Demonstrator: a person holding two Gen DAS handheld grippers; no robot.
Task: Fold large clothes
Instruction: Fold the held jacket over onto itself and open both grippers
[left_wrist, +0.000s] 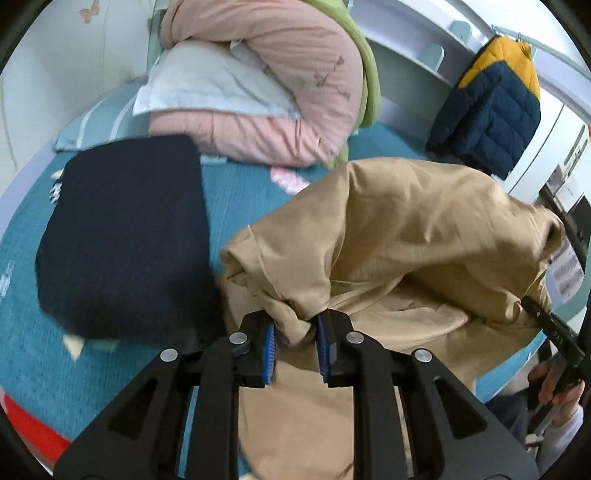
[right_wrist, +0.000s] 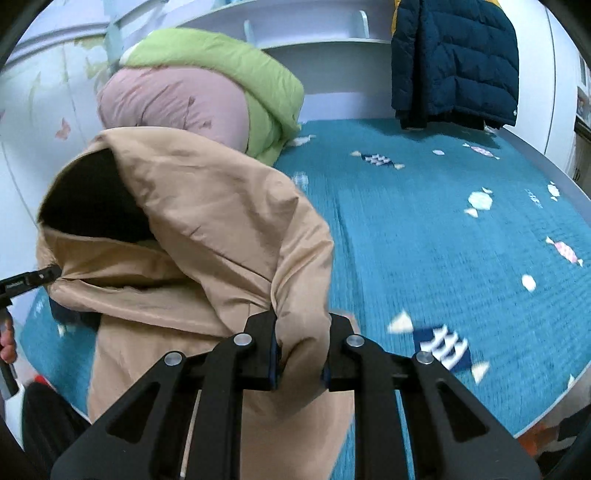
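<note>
Tan coat bunched and lifted off the teal bedspread, held up between both grippers; its lower part hangs down at 6 o'clock in both views. Dark lining shows in the opening at 9 o'clock in the right view.

Writing: small white print on the other gripper's finger in each view, too blurred to read. No other labels legible.

Left gripper: jaws nearly closed, blue pads pinching a wad of coat fabric. Left hand is seen at 8 o'clock in the right view, fingers wrapped on the handle, gripper tip pointing toward 3 o'clock into the coat edge.

Right gripper: jaws narrowly apart, clamped on a fold of coat. Right hand is at 4 o'clock in the left view, curled on its handle, finger pointing toward 10 o'clock into the coat.

Folded navy garment lies on the bedspread at 9 o'clock, just beside the coat. Pink quilt with a grey pillow at 12 o'clock; green quilt beside it. Navy-yellow puffer jacket hangs at 2 o'clock.
</note>
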